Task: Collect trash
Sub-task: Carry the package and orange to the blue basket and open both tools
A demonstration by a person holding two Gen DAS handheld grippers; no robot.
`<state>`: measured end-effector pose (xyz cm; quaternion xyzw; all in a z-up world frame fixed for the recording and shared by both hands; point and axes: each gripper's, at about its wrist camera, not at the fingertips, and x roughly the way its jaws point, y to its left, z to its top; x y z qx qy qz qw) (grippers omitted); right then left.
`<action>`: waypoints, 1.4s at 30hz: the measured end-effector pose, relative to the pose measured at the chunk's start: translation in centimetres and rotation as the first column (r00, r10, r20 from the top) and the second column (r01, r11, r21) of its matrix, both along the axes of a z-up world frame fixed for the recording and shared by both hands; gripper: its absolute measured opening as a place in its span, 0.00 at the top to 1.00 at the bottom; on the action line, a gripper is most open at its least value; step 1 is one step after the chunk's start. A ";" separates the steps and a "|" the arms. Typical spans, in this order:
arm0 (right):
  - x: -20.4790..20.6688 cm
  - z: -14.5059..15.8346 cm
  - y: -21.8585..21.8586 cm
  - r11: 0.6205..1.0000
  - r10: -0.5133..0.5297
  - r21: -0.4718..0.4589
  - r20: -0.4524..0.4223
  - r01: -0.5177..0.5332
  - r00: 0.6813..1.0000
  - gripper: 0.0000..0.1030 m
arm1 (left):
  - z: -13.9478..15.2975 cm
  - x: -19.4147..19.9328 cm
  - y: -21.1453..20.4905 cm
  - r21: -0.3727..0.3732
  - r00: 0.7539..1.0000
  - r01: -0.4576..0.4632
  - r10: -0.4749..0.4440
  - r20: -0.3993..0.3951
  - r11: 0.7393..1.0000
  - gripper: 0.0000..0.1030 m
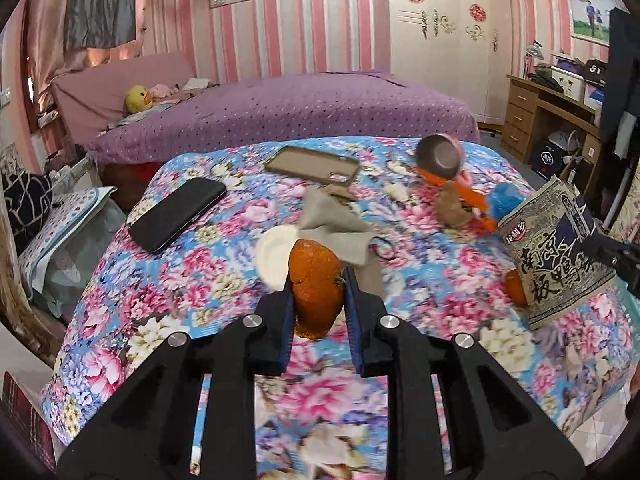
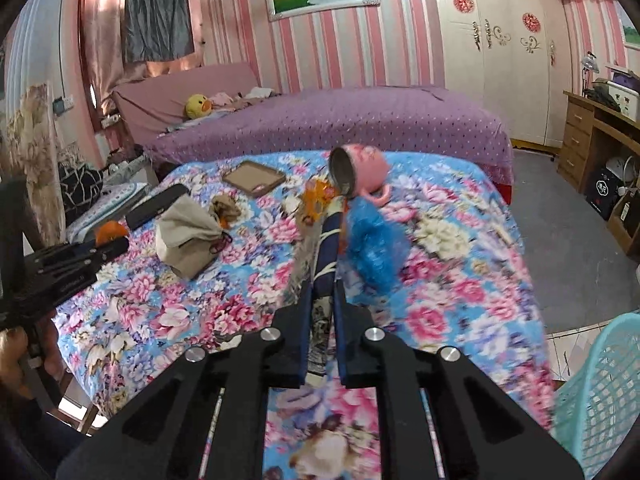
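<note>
My left gripper is shut on an orange peel and holds it above the floral table cover. My right gripper is shut on a printed food wrapper, seen edge-on; the same wrapper shows in the left wrist view at the right. A turquoise mesh basket stands at the lower right. A blue plastic bag, an orange wrapper and a brown crumpled scrap lie on the table. Another orange peel piece lies beside the wrapper.
A black phone, a brown phone case, a grey cloth, a white disc and a tipped pink cup lie on the table. A purple bed is behind, a wooden desk at right.
</note>
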<state>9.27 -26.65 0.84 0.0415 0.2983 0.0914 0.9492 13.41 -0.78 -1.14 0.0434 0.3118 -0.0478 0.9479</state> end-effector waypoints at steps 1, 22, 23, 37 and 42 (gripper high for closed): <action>-0.3 0.3 -0.7 1.000 -0.008 -0.014 0.003 0.008 1.000 0.89 | 0.1 0.0 -0.1 -0.001 1.000 0.000 0.000 -0.001 1.000 0.80; -0.2 -3.0 -6.5 0.997 0.015 0.073 -0.123 -0.006 0.992 0.90 | -0.2 -0.4 -6.1 -0.019 0.998 0.053 -0.053 -0.044 0.998 0.80; -0.4 -2.8 -6.6 0.998 0.013 0.069 -0.116 -0.005 0.993 0.92 | -0.1 -0.4 -6.3 -0.021 0.998 0.053 -0.054 -0.042 0.998 0.80; -9.2 5.9 -20.8 0.970 -0.209 -0.128 -0.001 0.207 0.978 0.97 | 3.6 -2.9 -23.2 -0.070 0.954 0.300 -0.300 0.016 0.951 0.80; -11.8 3.8 -26.6 0.936 -0.330 -0.146 -0.056 0.319 0.942 0.97 | 2.2 -4.5 -31.6 -0.116 0.904 0.423 -0.428 -0.015 0.898 0.80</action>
